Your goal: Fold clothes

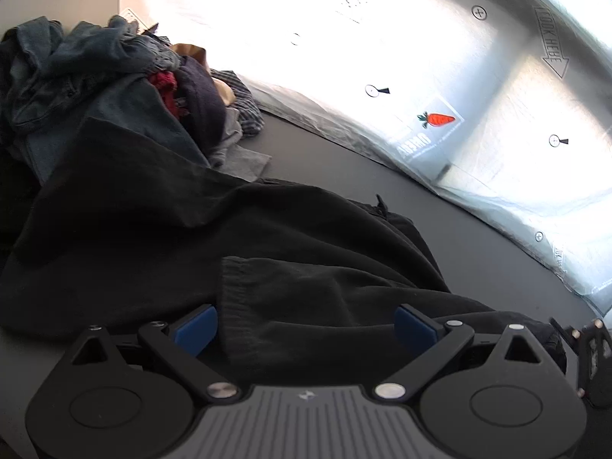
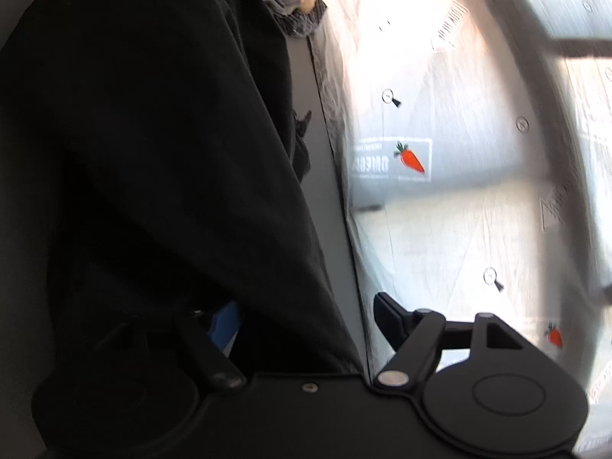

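A black garment (image 1: 214,237) lies spread on the grey table (image 1: 344,176), with a ribbed cuff or hem (image 1: 233,298) folded toward me. My left gripper (image 1: 304,323) is open, its blue-padded fingers (image 1: 195,329) standing on either side of that ribbed edge. In the right wrist view the same black garment (image 2: 153,153) fills the left half. My right gripper (image 2: 306,325) is open; black cloth lies between its fingers and partly covers the left pad (image 2: 225,329).
A pile of mixed clothes (image 1: 114,88), denim, red, purple and striped, sits at the back left. Translucent plastic sheeting with carrot prints (image 1: 440,118) lines the table's far edge. Part of the right gripper (image 1: 591,355) shows at the right edge.
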### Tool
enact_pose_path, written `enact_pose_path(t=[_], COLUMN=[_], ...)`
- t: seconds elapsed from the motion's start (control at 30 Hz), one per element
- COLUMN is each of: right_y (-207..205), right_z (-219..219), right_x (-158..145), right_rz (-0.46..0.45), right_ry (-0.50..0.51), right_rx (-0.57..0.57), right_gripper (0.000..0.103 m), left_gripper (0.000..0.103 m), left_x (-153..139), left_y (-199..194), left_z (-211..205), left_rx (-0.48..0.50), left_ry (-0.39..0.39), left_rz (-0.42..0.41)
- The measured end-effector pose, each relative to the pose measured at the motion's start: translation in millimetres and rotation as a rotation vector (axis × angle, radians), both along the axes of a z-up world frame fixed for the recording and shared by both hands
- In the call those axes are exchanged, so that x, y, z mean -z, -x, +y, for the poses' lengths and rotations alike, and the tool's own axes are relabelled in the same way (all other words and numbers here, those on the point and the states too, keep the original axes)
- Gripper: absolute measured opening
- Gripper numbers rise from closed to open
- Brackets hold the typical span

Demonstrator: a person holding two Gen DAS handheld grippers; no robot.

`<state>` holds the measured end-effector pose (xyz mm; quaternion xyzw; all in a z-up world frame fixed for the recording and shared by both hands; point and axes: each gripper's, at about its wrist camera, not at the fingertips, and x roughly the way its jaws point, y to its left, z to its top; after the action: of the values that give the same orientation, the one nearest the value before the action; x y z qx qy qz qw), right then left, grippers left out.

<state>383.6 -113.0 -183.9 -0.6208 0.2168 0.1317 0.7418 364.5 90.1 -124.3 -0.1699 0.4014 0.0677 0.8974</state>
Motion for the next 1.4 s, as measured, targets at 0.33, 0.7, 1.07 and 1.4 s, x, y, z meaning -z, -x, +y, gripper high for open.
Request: enact_pose_path(t=[0.33, 0.7, 1.07, 1.4], right_y=[-31.1, -31.4, 3.0, 14.1], right_z=[-43.6, -359.2, -372.8, -390.9], right_x=[-77.2, -98.2, -48.6, -40.9], right_rz=[-0.191, -0.333, -0.238, -0.325], right_ry=[-0.443, -0.778, -0.997, -1.107], right_rx=[0.142, 1.153, 1.295, 1.462], right_gripper=[0.01, 0.044, 0.067, 0.075], left_gripper=[0.099, 0.099, 0.099, 0.099], left_x=[-10.7, 27.2, 80.7, 102.1], left_y=[29.0, 13.4, -7.2, -22.0], left_z=[1.5, -52.3, -49.9, -62.3], left_rx=[-0.134, -0.11, -0.023, 0.062], left_ry=[-0.079, -0.113, -0.028, 0.015], left_rz=[0.009, 0.113, 0.289, 0.348])
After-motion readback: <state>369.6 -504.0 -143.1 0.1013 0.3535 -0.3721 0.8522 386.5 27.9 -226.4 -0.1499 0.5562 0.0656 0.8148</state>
